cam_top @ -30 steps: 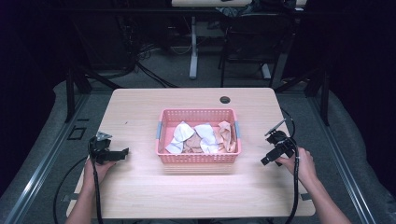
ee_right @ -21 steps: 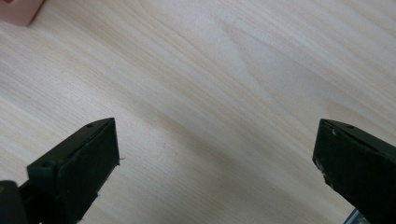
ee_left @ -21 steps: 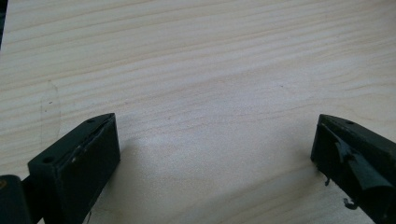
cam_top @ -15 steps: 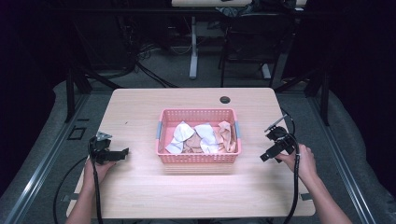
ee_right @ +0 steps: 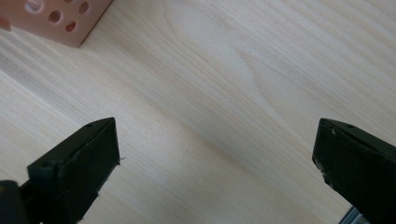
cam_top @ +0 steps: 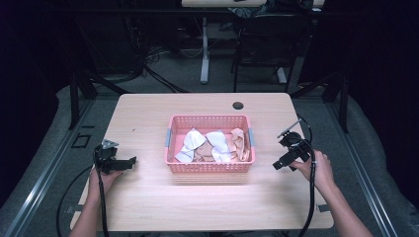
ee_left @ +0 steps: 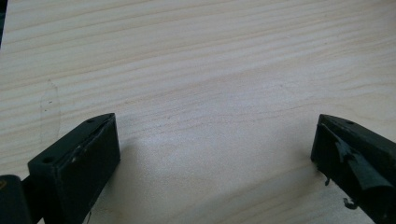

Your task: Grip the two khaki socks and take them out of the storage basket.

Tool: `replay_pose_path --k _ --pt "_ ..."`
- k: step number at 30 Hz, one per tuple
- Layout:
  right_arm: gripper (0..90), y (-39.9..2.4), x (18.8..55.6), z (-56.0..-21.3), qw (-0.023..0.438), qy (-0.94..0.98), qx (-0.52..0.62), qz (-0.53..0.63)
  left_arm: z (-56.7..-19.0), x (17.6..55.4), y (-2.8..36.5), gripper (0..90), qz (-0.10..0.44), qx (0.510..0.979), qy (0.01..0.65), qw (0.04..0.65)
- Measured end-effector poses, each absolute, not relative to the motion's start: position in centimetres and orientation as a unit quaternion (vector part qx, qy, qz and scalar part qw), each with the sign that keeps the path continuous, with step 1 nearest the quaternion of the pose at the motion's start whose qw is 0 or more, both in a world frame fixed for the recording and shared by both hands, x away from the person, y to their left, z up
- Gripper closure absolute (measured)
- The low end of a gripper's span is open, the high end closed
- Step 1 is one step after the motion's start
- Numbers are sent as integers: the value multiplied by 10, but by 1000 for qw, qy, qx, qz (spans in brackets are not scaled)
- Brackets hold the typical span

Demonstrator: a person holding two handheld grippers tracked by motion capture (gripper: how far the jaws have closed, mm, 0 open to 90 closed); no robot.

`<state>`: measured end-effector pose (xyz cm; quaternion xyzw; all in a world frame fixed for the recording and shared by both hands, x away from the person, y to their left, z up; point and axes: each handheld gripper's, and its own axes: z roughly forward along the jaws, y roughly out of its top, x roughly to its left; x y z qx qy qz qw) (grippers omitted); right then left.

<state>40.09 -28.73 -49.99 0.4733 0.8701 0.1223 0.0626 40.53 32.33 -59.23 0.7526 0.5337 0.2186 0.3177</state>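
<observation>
The pink basket [cam_top: 211,168] of crumpled cloths [cam_top: 217,146] is sitting between my grippers, long axis running hand to hand. My right gripper [cam_top: 279,165] is hovering nearer, jaws spread, empty; my left gripper [cam_top: 132,160] is likewise spread.

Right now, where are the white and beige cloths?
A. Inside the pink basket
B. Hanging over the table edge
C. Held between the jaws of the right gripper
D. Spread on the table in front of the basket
A: in the high view the cloths lie inside the pink basket, and both the left gripper and the right gripper stand open and empty beside it.
</observation>
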Motion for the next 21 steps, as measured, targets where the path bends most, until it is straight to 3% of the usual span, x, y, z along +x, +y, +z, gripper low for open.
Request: replay_pose_path --k 15,17,21 --pt "5 -277 400 -454 80 872 458 153 -593 405 323 11 220 752 534 318" --pt "111 -265 404 -447 88 877 446 156 -592 405 323 11 220 752 534 318" --pt "58 -245 412 -439 92 883 432 159 -592 405 323 11 220 752 534 318"
